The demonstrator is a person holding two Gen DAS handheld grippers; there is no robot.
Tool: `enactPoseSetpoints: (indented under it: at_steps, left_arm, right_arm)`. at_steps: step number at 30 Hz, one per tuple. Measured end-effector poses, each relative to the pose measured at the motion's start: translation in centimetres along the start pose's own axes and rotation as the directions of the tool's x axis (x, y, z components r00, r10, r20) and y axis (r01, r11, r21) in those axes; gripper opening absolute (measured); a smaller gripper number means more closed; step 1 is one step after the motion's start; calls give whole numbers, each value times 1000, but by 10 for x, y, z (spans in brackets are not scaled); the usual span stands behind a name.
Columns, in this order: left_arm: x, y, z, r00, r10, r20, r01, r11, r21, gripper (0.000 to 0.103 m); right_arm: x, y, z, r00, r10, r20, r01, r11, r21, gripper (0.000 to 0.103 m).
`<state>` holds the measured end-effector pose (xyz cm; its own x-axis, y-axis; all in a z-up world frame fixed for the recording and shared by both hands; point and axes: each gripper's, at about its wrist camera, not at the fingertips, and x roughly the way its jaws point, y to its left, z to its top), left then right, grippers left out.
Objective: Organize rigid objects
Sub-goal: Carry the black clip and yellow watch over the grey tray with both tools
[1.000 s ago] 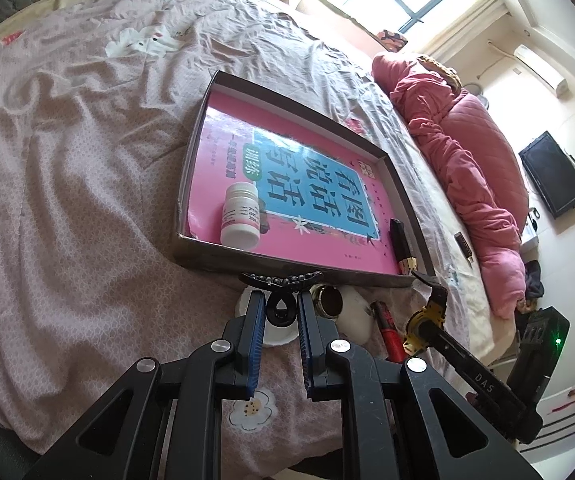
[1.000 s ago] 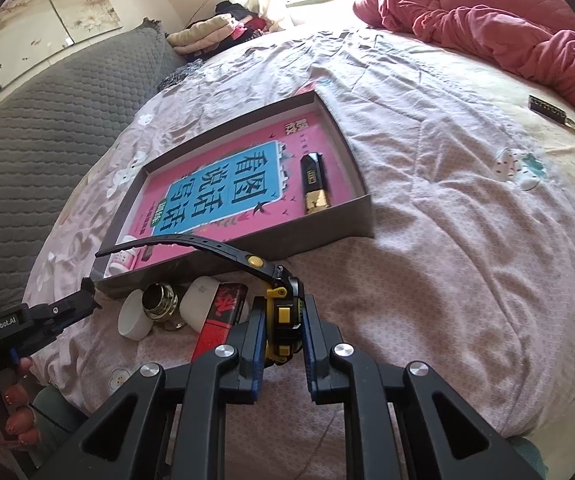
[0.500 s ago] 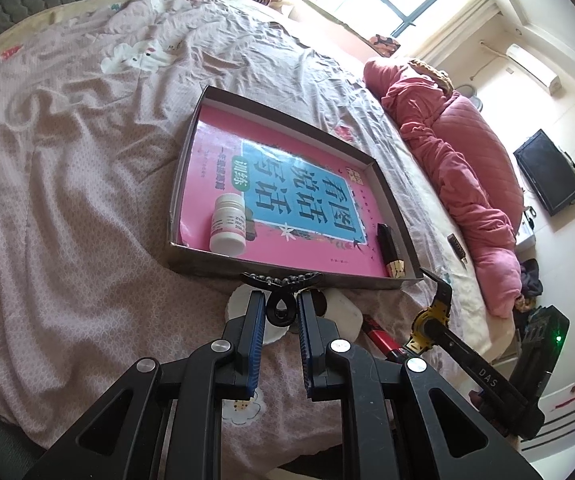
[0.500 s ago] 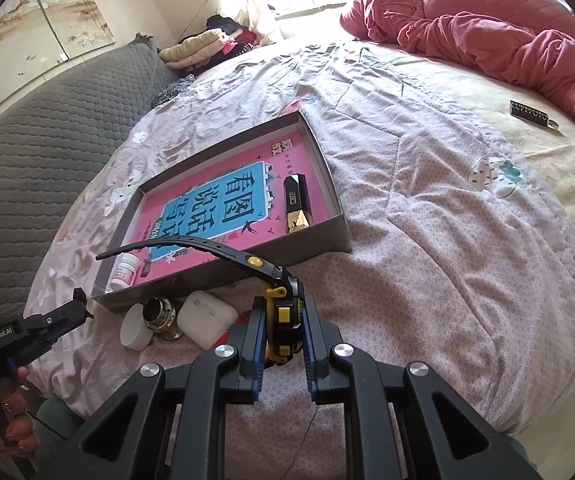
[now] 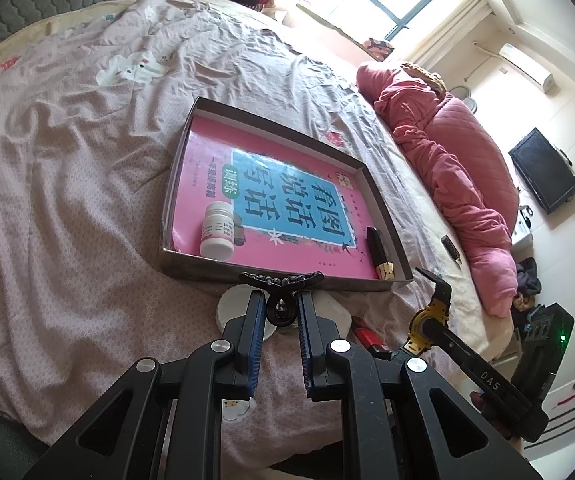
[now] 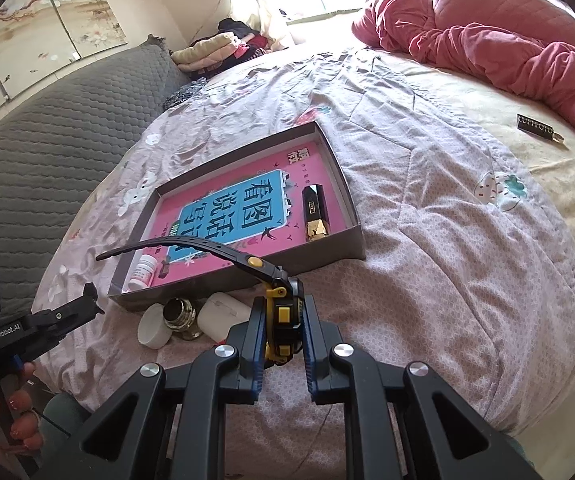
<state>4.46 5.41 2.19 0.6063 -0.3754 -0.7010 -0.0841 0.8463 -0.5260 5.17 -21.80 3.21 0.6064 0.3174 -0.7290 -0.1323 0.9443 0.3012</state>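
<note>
Black hair claw clip, scalloped wings spread, loop pinched between the left gripper fingers, just off the box's near wall. Yellow-and-black wristwatch, strap arching toward 10 o'clock, clenched in the right gripper. Grey shallow box on the bed, lined with a pink-and-blue book; white pill bottle at 7 o'clock inside, black-and-gold lipstick at the opposite end. White lid, earbud case, red lighter beside the box.
</note>
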Motion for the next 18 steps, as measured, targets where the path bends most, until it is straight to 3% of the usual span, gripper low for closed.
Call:
enactPoseSetpoints:
  at_steps: [8, 18]
  left_arm:
    - [-6, -4, 1, 1000, -1, 15, 1, 1000, 7, 16]
    - [-12, -24, 4, 998, 36, 44, -40, 996, 85, 16]
  right_arm:
    - [-7, 5, 7, 1000, 7, 26, -6, 1000, -5, 16]
    - [-11, 20, 14, 998, -19, 56, 22, 998, -62, 16]
